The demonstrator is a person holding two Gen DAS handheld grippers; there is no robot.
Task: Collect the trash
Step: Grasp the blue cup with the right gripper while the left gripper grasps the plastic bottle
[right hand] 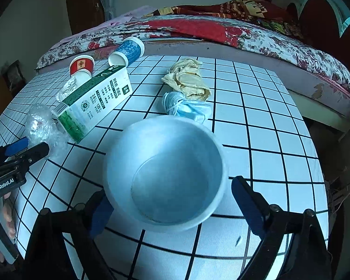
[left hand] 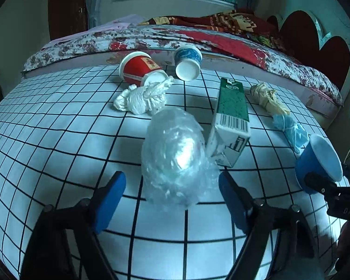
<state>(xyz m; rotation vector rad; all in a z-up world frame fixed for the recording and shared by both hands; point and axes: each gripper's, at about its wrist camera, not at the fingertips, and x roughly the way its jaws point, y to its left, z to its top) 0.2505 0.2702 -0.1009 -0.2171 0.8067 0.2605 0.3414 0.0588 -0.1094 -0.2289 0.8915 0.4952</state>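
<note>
A crumpled ball of clear, crinkly plastic wrap (left hand: 175, 161) sits between the blue-padded fingers of the left gripper (left hand: 172, 198), which stand spread apart on either side with a gap to each pad, so nothing is clasped. Just beyond it and to its right lies a green and white rectangular milk carton (left hand: 231, 121) on its side, its barcode end nearest the tool. Farther ahead rest a wad of white tissue paper (left hand: 140, 98), a tipped red paper cup (left hand: 137, 68) and a tipped blue-patterned paper cup (left hand: 187, 63).

The right gripper (right hand: 168, 200) straddles a smooth blue paper cup with a pale inside (right hand: 165, 170), its round mouth facing the camera. The left finger meets the cup's wall; the right finger stands apart from it, so the jaws are parted. Ahead of that cup lie a bunched light-blue face mask (right hand: 186, 108) and, touching it, a crumpled tan rubber glove (right hand: 189, 81). Everything rests on a white tablecloth with a black grid (right hand: 256, 121).
</note>
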